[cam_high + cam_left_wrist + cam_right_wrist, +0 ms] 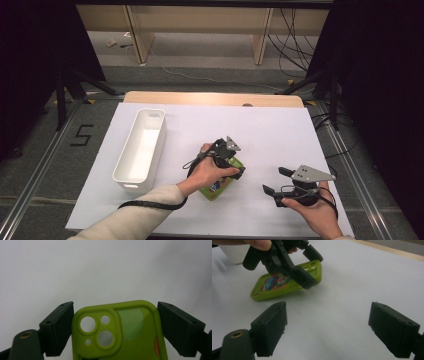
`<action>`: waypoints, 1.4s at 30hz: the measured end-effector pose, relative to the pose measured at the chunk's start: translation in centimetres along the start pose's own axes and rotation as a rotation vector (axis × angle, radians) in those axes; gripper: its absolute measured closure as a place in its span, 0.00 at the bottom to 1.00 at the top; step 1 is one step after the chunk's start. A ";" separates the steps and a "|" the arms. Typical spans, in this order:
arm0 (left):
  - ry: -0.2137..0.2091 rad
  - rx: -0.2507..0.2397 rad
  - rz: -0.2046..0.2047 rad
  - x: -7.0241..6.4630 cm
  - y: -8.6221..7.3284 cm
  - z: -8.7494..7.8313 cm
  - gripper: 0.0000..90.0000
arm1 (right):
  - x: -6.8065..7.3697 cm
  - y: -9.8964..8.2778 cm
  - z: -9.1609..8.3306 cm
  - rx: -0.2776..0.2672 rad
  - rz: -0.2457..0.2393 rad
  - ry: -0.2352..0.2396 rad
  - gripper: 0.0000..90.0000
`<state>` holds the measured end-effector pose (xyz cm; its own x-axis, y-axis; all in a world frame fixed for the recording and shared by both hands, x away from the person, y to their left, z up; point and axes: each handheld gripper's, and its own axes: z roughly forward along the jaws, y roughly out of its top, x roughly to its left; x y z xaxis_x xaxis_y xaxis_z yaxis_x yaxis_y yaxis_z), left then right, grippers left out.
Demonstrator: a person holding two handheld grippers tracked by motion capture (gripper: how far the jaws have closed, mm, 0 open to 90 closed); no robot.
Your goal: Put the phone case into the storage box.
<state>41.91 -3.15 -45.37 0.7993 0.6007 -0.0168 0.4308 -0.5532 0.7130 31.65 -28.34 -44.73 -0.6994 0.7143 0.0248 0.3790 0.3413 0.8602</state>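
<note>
A lime-green phone case with a cartoon print lies near the middle of the white board. My left gripper is shut on its camera end. In the left gripper view both black jaws press the sides of the phone case, whose camera holes face up. The right gripper view shows the phone case tilted, with its gripped end raised off the board in the left gripper. My right gripper hovers to the right of the case, near the front edge. The right gripper is open, with bare board between its jaws.
A long white bin stands on the left part of the white board, and its inside looks empty. The wooden table edge shows behind the board. Dark stands and cables stand on the floor beyond.
</note>
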 end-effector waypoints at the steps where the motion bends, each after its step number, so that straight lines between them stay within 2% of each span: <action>1: 0.001 -0.008 -0.001 0.0 0.1 -0.1 0.18 | 0.0 0.0 0.0 0.000 0.000 0.000 0.18; 21: 0.049 -0.133 -0.029 1.1 1.5 -2.6 0.18 | 0.0 0.0 0.0 -0.001 0.001 0.000 0.18; 42: 0.078 -0.192 -0.043 1.9 2.3 -4.5 0.18 | 0.0 0.0 0.0 -0.002 0.002 0.000 0.18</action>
<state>42.49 -0.65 -40.61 0.7442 0.6680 -0.0011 0.3700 -0.4108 0.8333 31.67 -28.36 -44.74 -0.6984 0.7152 0.0267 0.3797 0.3385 0.8610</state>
